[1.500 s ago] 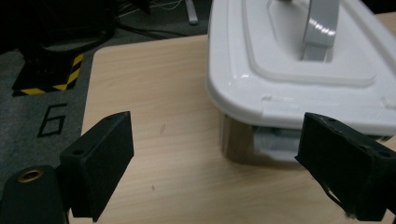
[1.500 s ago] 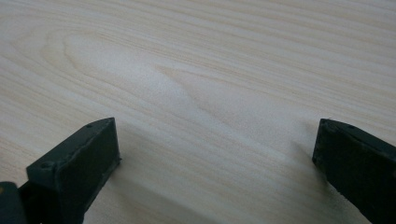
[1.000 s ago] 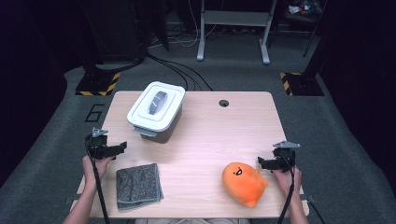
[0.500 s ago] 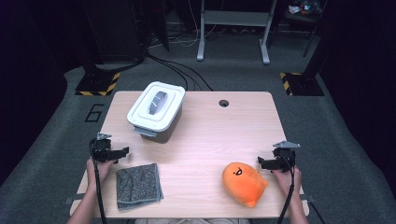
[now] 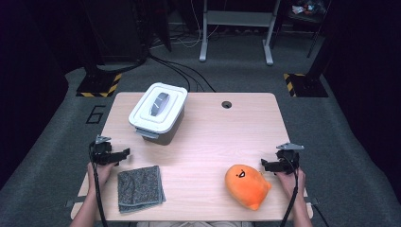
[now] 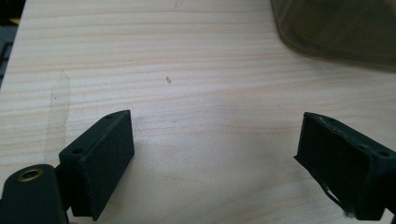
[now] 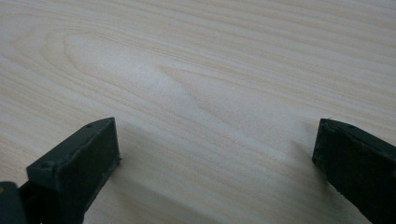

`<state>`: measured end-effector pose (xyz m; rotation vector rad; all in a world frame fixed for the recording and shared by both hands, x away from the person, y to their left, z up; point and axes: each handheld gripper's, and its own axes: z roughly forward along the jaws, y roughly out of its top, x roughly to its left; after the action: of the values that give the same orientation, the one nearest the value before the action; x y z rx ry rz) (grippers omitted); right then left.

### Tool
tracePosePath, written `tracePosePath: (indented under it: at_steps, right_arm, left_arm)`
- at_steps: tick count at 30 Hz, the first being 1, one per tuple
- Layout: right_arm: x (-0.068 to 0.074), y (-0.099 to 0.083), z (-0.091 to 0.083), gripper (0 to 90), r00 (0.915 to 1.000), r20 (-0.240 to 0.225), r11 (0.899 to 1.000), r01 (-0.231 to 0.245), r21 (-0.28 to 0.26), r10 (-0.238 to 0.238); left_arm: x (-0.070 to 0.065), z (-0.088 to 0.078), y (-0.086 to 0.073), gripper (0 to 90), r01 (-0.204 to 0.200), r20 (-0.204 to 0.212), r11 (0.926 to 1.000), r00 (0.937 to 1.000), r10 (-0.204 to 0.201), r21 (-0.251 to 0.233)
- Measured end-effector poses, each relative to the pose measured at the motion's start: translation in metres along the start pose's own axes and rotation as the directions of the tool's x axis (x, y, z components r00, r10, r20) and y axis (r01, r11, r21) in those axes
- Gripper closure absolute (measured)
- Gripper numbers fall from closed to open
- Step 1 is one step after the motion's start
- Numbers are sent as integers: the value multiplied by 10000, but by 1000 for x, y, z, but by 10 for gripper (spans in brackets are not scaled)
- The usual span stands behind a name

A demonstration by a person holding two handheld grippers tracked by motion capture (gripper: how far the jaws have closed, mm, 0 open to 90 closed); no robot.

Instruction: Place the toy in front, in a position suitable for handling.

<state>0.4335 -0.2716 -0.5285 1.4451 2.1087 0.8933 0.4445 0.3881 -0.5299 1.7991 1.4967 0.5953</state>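
The left gripper point(image 5: 124, 152) hovers just beyond the cloth point(image 5: 140, 187), between it and the lidded box point(image 5: 158, 112), its jaws wide apart and holding nothing. The cloth lies flat at the desk's point(image 5: 208, 142) near left corner. Right of the cloth sits the orange plush point(image 5: 246, 185); the right gripper point(image 5: 264, 164) waits just beside it, jaws equally wide and empty. Risk: the left jaws may pinch one layer and drag the cloth off the edge.

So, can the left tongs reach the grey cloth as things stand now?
Probably yes: the left tongs stand open just behind the grey cloth, with bare table between them.
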Motion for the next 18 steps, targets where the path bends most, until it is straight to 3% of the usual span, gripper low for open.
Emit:
tracePosePath:
  at_steps: [3, 9, 14, 18]
  right_arm:
    - [0, 0, -1, 0, 9999, 45, 9999, -90, 120, 89]
    - [-1, -1, -10, 0, 9997, 73, 9993, -219, 311, 217]
    - [0, 5, -36, 0, 9973, -484, 9984, -559, -87, 554]
    - [12, 13, -59, 2, 9952, -904, 9988, -407, -281, 380]
  left_arm:
    - [-5, 0, -1, 105, -368, -283, 9991, 9989, 373, 190]
    - [-5, 0, -1, 106, -736, -547, 9965, 9956, 757, 391]
    - [-5, 1, -1, 103, -719, -565, 9969, 9957, 736, 312]
    - [-6, 1, -1, 103, -728, -550, 9968, 9957, 746, 328]
